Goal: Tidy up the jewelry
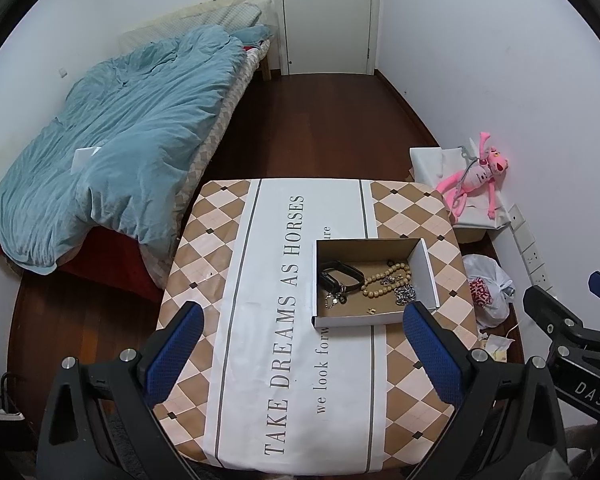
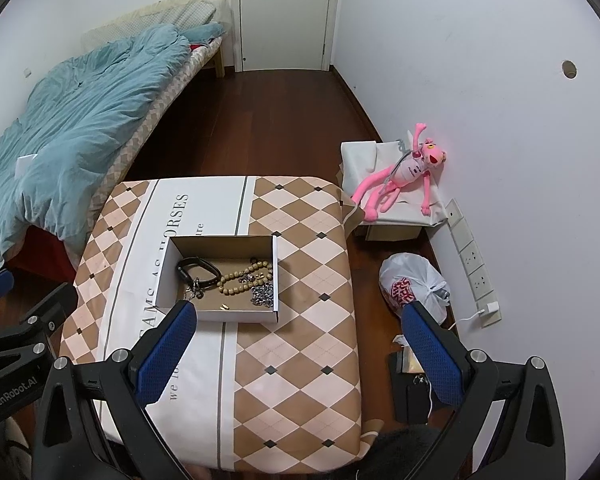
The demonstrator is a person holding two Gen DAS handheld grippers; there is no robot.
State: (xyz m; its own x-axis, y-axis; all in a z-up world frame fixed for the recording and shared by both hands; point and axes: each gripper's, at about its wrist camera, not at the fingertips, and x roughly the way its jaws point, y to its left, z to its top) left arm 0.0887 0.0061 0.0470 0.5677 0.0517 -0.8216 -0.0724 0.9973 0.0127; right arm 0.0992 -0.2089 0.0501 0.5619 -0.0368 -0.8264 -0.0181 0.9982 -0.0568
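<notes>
An open cardboard box (image 1: 430,276) (image 2: 276,276) stands on the table. It holds a black strap bracelet (image 1: 340,274) (image 2: 198,270), a tan bead bracelet (image 1: 384,280) (image 2: 240,278), a silver chain (image 1: 406,294) (image 2: 264,295), a small pendant (image 1: 336,300) and a tiny gold piece (image 1: 371,311) (image 2: 224,307). My left gripper (image 1: 300,344) is open and empty, above the table in front of the box. My right gripper (image 2: 300,340) is open and empty, above the table's right edge, near the box's front.
The table (image 1: 260,320) (image 2: 300,360) has a checked cloth with printed text. A bed with a blue quilt (image 1: 120,140) lies left. A pink plush toy (image 2: 404,172) on a box and a white plastic bag (image 2: 414,288) sit on the floor to the right, by the wall.
</notes>
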